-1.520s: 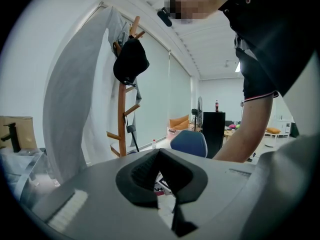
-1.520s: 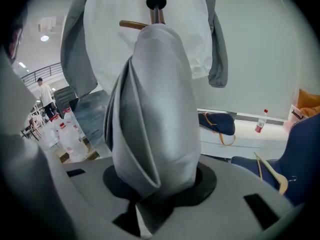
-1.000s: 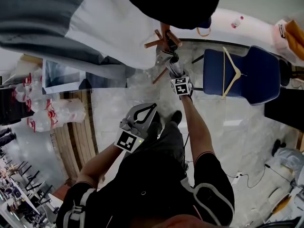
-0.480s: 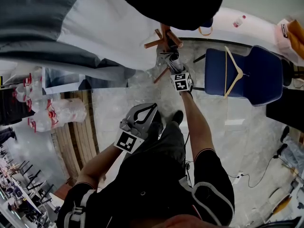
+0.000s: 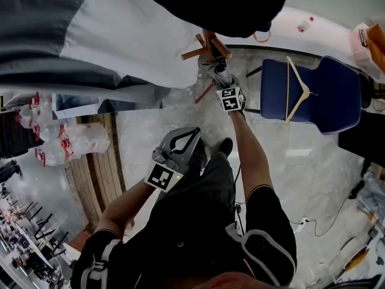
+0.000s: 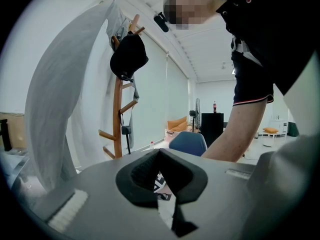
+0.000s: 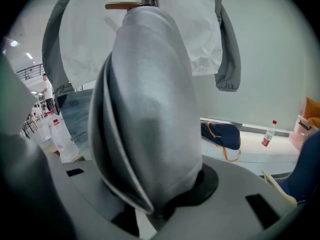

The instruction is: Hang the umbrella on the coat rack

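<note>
Up at the coat rack (image 5: 194,53), the right tool (image 5: 221,82) clamps the grey umbrella (image 7: 150,109); the left tool (image 5: 191,135) is closed, empty.

Furled grey umbrella (image 7: 150,109), fabric in loose folds, just beside tall wooden coat rack (image 6: 118,119)

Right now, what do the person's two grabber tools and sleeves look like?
The left gripper and right gripper are grey plastic with dark inner pads. Each carries a white cube with black square markers. The person wears a black short-sleeved shirt with a thin pale stripe at the sleeve hem.
</note>
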`<state>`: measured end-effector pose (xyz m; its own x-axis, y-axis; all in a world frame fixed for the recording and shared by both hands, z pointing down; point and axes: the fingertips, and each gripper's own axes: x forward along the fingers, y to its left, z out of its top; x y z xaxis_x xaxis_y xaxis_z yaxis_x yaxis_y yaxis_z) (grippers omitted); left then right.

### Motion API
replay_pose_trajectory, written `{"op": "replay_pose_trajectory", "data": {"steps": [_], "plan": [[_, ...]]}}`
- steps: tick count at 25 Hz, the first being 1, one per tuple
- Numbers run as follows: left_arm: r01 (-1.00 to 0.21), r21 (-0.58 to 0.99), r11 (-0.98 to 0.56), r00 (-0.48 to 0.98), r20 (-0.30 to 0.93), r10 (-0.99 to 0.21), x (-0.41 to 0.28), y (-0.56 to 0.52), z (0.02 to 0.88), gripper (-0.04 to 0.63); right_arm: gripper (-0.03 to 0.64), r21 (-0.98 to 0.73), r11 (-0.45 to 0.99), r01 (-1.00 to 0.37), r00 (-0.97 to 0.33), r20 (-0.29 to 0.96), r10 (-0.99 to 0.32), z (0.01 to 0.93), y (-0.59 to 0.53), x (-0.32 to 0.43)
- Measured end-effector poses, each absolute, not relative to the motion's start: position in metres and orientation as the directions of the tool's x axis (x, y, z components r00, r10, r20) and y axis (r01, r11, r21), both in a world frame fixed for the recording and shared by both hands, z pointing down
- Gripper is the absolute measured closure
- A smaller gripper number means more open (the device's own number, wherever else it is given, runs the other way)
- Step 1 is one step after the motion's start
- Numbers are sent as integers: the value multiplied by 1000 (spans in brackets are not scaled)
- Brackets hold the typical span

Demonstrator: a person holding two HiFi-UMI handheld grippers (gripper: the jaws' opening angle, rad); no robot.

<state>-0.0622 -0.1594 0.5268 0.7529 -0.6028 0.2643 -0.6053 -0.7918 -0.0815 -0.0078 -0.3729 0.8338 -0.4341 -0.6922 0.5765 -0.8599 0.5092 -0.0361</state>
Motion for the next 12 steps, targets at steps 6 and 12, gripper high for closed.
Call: {"op": "replay_pose_trajectory", "data": {"steps": [6, 12], "plan": [[-606, -80, -791, 751, 270, -602, -60, -166, 532, 595, 437, -27, 521, -853, -446, 557, -700, 835, -379, -8], [-601, -81, -795, 754, 274, -597, -56, -166, 532, 595, 411, -35, 526, -850, -455, 553, -698, 835, -371, -7]]}}
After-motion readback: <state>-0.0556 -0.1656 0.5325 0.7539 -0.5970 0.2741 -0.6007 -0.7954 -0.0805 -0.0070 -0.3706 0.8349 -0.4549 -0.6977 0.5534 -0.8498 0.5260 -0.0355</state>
